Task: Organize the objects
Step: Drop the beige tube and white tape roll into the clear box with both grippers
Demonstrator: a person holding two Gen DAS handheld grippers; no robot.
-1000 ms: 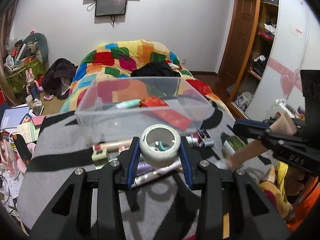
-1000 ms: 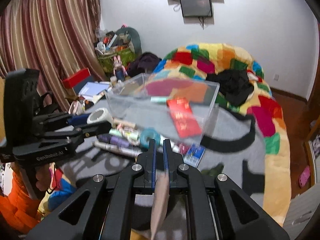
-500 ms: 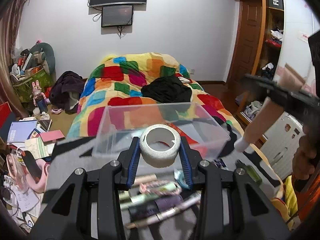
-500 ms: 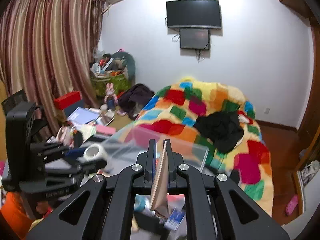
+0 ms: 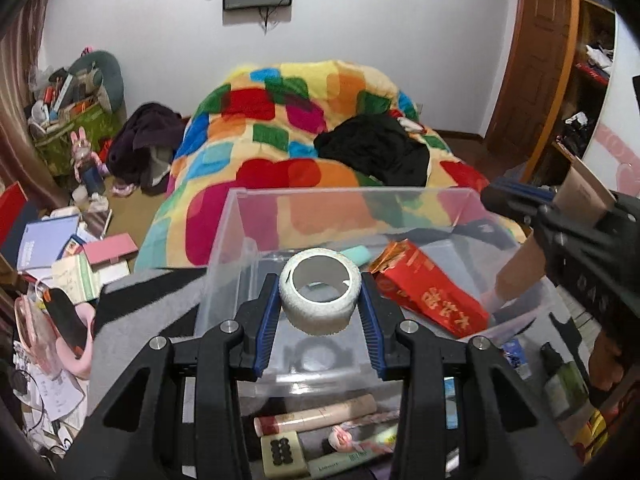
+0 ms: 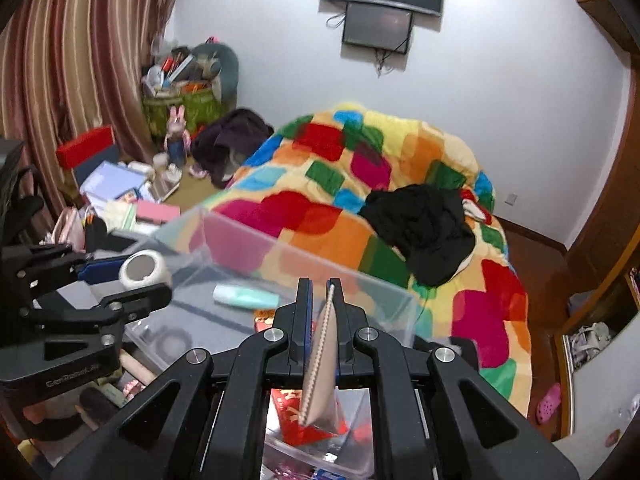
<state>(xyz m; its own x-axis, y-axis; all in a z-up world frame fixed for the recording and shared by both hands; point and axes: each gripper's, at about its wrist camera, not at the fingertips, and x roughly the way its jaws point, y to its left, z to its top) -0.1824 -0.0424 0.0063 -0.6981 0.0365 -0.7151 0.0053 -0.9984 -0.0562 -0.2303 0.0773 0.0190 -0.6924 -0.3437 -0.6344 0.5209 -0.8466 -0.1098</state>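
Both grippers now over clear bin (image 5: pixel 240 240) vs. a sec ago short of it: left gripper (image 5: pixel 320 300) clamps tape roll (image 5: pixel 320 292), right gripper (image 6: pixel 320 308) pinches tan tube (image 6: pixel 320 376) — drop-in looks imminent.

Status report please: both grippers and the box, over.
Left gripper shut on tape roll, over clear box. Right gripper shut on tan tube, at box edge. Red packet, mint tube inside. Nothing blocking.
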